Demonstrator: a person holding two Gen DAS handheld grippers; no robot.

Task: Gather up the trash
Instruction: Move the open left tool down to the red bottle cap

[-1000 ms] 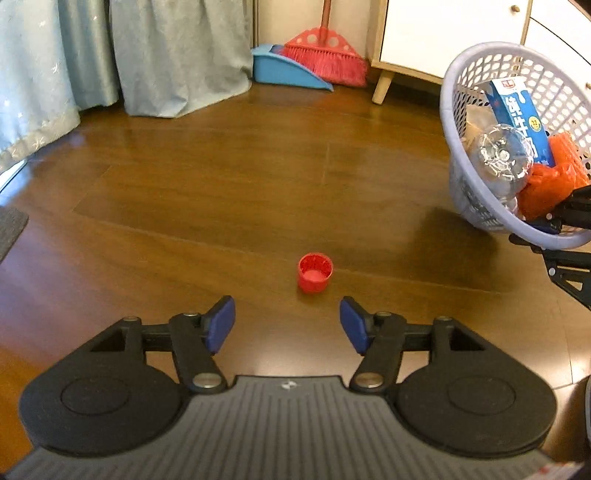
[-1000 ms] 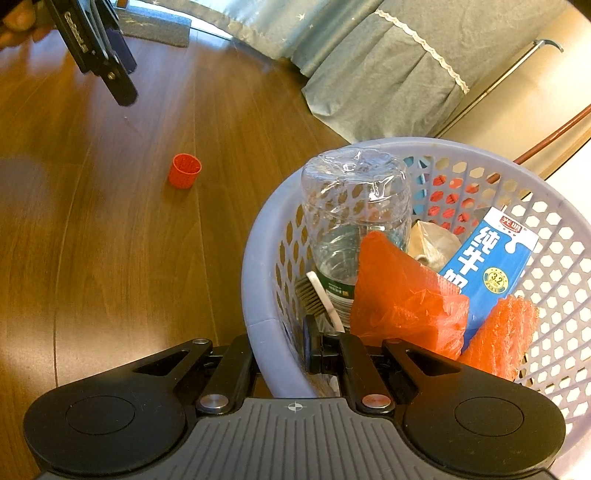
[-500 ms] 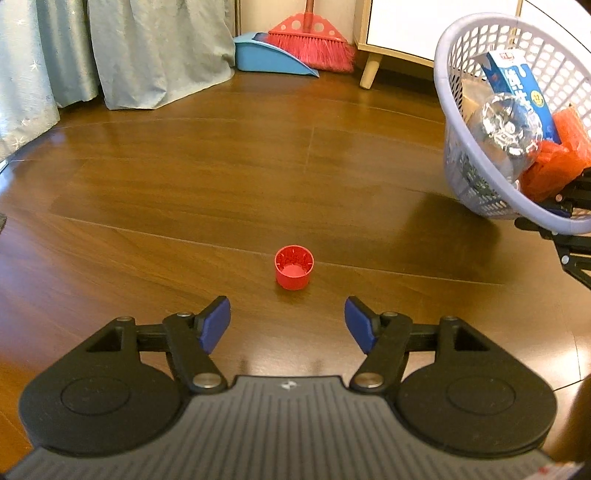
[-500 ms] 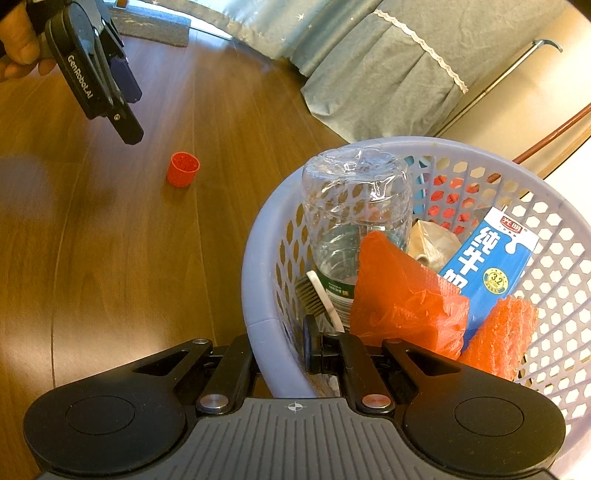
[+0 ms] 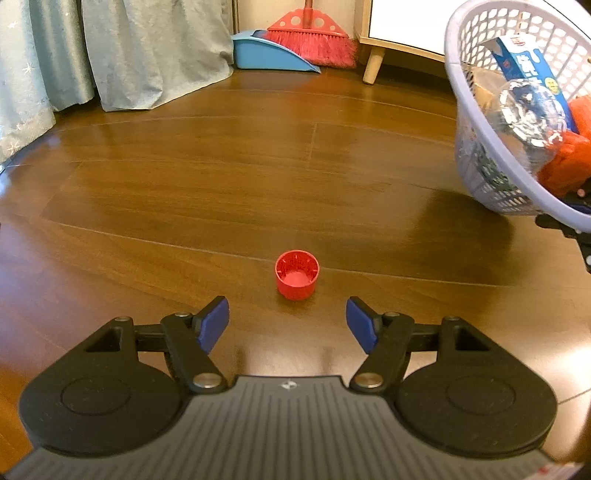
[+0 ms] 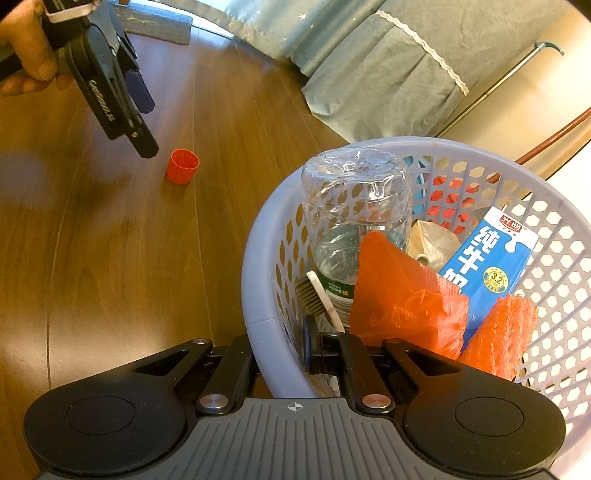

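Observation:
A red bottle cap stands open side up on the wooden floor, just ahead of my left gripper, whose blue pads are wide apart and hold nothing. In the right wrist view the same cap lies below the left gripper, held by a hand. My right gripper is shut on the rim of a lavender basket, one finger outside the wall and one inside. The basket hangs tilted at the right and holds a clear bottle, a milk carton and orange plastic.
A blue dustpan and a red broom rest against the far wall beside a white cabinet's leg. Grey-blue curtains hang at the back left. A grey mat lies far off on the floor.
My left gripper has come lower and closer to the red cap, which now sits centred just ahead of the open pads. The basket stays gripped by my right gripper.

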